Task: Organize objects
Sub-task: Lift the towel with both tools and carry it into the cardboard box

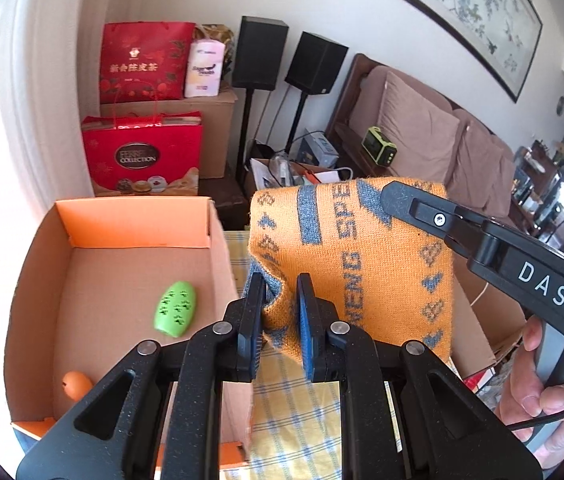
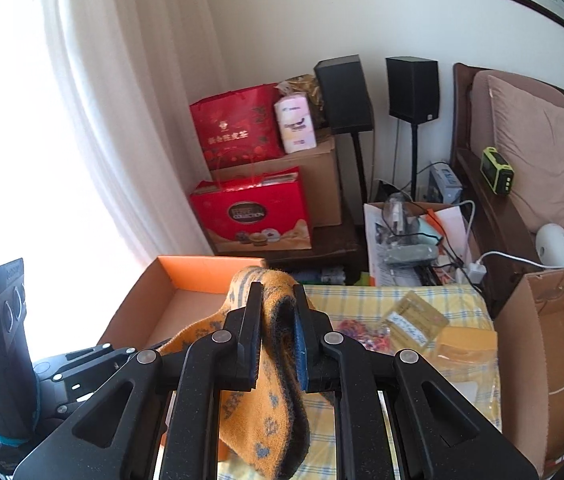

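We have both grippers on one orange knitted sock (image 1: 361,264), lifted above the surface (image 1: 293,400) with its yellow checked cloth. Our left gripper (image 1: 282,312) has its jaws drawn in on a bunched lower edge of the sock, the fabric pinched between the blue pads. Our right gripper (image 2: 278,336) grasps the sock's upper end; in the right wrist view the knit folds over between the narrowed jaws and hangs down below them. From the left wrist view the right gripper reaches in from the right, and its black arm bears the white letters "DAS". The sock carries grey woven lettering, of which "WENG SPE" can be read, beside grey paw and heart marks.

Left of the sock stands an open cardboard box (image 1: 222,264) with an orange rim, holding a green oval toy (image 1: 175,308) printed with paw marks. Behind, a red gift bag (image 1: 142,156) reads "FERRERO COLLECTION"; another red bag (image 1: 142,62) carries Chinese characters.
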{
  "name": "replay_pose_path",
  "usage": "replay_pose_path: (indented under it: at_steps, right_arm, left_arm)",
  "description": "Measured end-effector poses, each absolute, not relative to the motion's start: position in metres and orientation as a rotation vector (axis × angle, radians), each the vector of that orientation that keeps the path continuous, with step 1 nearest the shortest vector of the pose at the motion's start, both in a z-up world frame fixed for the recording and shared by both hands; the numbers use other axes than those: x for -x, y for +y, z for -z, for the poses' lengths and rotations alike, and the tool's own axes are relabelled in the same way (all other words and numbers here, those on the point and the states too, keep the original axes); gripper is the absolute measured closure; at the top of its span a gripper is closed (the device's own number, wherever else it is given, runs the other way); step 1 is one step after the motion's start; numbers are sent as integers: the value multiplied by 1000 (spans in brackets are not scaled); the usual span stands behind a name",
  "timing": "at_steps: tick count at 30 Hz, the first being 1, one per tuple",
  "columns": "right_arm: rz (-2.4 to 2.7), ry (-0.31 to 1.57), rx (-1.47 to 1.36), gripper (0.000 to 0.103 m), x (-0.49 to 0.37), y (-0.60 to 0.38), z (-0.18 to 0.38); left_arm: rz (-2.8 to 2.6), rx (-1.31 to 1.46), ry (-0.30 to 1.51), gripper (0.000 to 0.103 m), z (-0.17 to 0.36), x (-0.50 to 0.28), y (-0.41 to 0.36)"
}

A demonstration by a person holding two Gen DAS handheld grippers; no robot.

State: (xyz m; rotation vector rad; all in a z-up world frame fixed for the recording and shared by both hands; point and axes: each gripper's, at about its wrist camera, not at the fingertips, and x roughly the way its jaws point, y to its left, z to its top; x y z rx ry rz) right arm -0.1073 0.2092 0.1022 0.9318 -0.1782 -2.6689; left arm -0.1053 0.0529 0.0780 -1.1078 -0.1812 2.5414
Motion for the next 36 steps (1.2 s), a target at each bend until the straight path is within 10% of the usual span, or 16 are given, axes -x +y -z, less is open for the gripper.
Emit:
replay_pose_path:
  at_steps: [36]
  right_arm:
    - [2349, -88, -1064, 90, 203, 17, -20]
  left_arm:
    - [-2777, 1328, -275, 89, -16, 160, -121]
